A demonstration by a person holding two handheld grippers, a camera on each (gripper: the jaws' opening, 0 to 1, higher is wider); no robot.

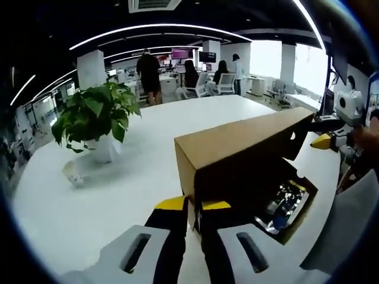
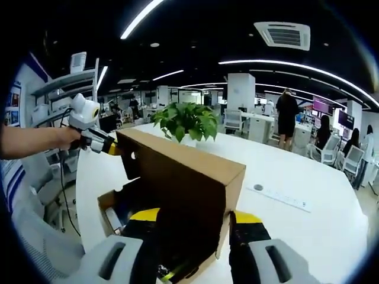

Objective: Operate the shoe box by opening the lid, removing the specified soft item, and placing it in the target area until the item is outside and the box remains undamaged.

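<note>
A brown cardboard shoe box [image 1: 299, 222] stands on the white table [image 1: 106, 195] with its lid [image 1: 243, 139] swung up. Inside the box lies a colourful item [image 1: 285, 204], partly hidden by the box wall. My left gripper [image 1: 194, 205] is shut on the lid's near corner, and its yellow-tipped jaws stand almost together. At the lid's far end, the right gripper [image 1: 323, 133] clasps the lid. In the right gripper view, my right gripper [image 2: 195, 216] has the end of the lid [image 2: 177, 171] between its wide-set jaws. There the left gripper [image 2: 109, 148] pinches the far corner, above the box [image 2: 106, 204].
A potted green plant [image 1: 95, 118] [image 2: 186, 121] stands on the table past the box. A small pale object [image 1: 74, 176] lies near the pot, and a white strip [image 2: 278, 195] lies to the right. A person's arm [image 2: 29, 142] holds the left gripper. Office desks, chairs and people are far behind.
</note>
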